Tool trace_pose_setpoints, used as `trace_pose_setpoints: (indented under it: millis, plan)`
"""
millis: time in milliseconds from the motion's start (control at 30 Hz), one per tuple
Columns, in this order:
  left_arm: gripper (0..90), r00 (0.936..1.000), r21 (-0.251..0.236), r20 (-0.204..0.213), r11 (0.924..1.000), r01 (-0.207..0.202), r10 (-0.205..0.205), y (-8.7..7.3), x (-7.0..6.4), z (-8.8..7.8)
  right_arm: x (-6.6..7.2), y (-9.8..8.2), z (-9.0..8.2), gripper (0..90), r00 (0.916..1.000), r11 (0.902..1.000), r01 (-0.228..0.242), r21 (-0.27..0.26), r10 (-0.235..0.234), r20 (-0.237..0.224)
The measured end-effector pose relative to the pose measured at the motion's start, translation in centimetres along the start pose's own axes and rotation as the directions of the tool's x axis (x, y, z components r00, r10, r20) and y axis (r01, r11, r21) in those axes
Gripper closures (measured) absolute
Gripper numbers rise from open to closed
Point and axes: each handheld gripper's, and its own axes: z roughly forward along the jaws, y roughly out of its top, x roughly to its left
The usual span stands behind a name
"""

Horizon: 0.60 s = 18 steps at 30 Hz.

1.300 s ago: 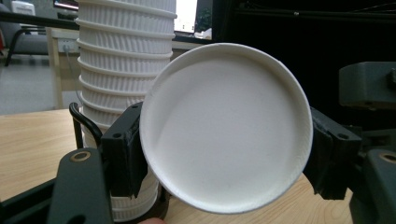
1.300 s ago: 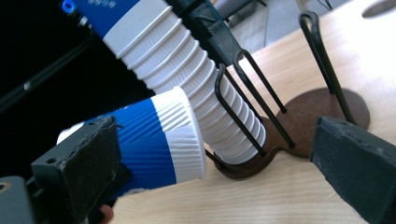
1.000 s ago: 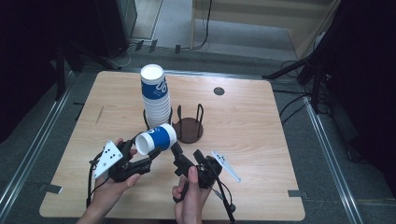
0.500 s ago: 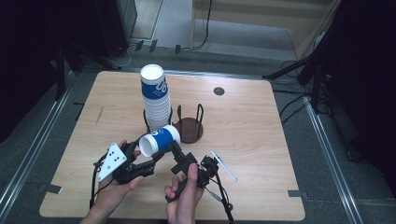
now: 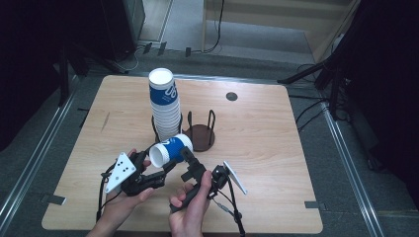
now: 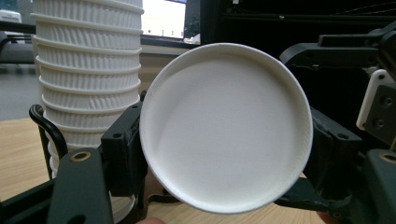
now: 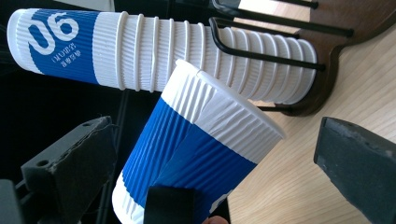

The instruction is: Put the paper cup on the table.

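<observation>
A blue and white ribbed paper cup lies on its side above the table, with my left gripper shut on it. In the left gripper view the cup's white round end faces the camera, a jaw pressed on each side. My right gripper reaches in from the right, open. In the right gripper view its pads stand wide on both sides of the cup, with a gap on the right. A tall stack of upside-down cups stands in a wire holder.
The brown double holder with black wire posts sits mid-table, its right seat bare. A dark round hole lies near the table's far edge. The wooden tabletop stretches off to the right. Cables trail from both grippers toward the near edge.
My right gripper has moved left and forward until its jaws straddle the cup. The left gripper has shifted the cup slightly to the right.
</observation>
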Motion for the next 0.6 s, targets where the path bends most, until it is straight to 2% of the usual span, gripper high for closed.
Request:
trace_pose_setpoints:
  millis: [100, 333, 500, 600]
  plan:
    - [27.6, 1.0000, 0.000, 0.000, 1.0000, 0.002, -0.002, -0.01, 0.00, 0.00, -0.14, 0.08, 0.05, 0.0, 0.9998, 0.9998, -0.020, 0.000, 0.020, -0.001]
    - [27.7, 1.0000, 0.003, 0.006, 1.0000, -0.001, 0.001, -0.09, -0.12, 0.07, -0.32, 0.24, 0.29, 0.0, 0.9968, 0.9974, -0.072, 0.009, 0.072, -0.034]
    - [27.7, 0.9999, 0.002, 0.012, 1.0000, -0.009, 0.009, -0.13, -0.32, 0.12, -0.56, 0.26, 0.77, 0.0, 0.9867, 0.9874, -0.152, 0.044, 0.154, -0.052]
    - [27.7, 0.9999, -0.001, 0.013, 1.0000, -0.010, 0.010, -0.13, -0.37, 0.12, -0.72, 0.17, 1.03, 0.0, 0.9830, 0.9832, -0.174, 0.056, 0.177, -0.051]
